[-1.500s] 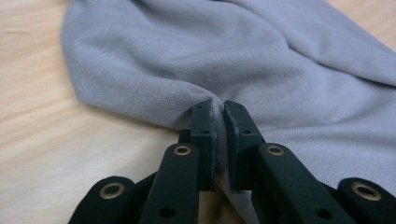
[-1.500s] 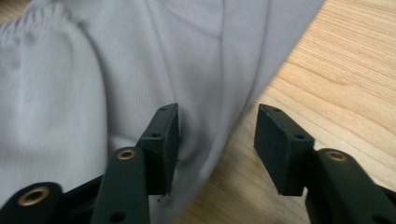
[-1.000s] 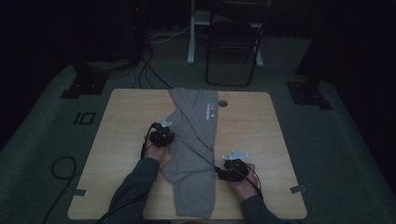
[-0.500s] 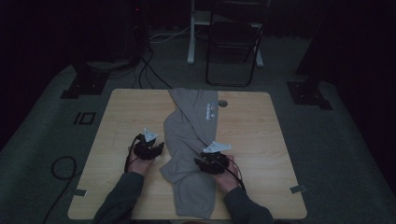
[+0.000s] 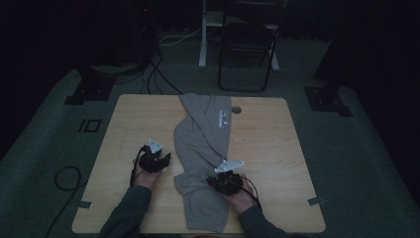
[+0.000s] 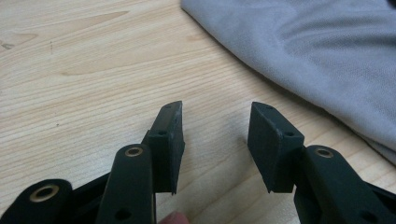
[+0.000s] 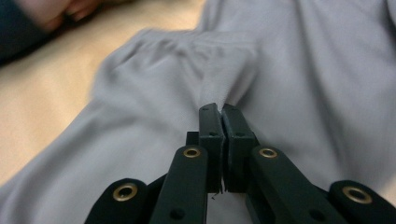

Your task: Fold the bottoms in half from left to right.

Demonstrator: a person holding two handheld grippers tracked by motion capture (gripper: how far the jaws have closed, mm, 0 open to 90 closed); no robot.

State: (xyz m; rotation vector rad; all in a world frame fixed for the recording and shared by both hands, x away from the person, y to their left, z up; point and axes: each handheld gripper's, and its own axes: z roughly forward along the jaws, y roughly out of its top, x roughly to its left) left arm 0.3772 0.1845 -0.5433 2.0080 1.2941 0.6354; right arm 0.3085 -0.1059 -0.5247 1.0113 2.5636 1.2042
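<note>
A grey garment (image 5: 203,144) with a small white print lies lengthwise down the middle of the wooden table (image 5: 277,144). My left gripper (image 5: 161,158) rests low over bare wood just left of the cloth. Its jaws have just been opening and now stand open with nothing between them (image 6: 215,109); the garment's edge (image 6: 327,56) lies up and to the right. My right gripper (image 5: 214,181) sits on the garment's lower part. Its jaws have just been closing and are shut (image 7: 221,108) on a pinched ridge of the grey fabric (image 7: 303,70).
A round hole (image 5: 236,109) sits in the table near its far edge. A dark chair (image 5: 247,44) and a white post stand beyond the table. Cables (image 5: 158,74) run over the floor, and a cable loop (image 5: 67,177) lies at the left.
Both hands moved left. The left gripper came off the garment onto bare wood and opened. The right gripper slid onto the cloth and shut on it, bunching the lower part.
</note>
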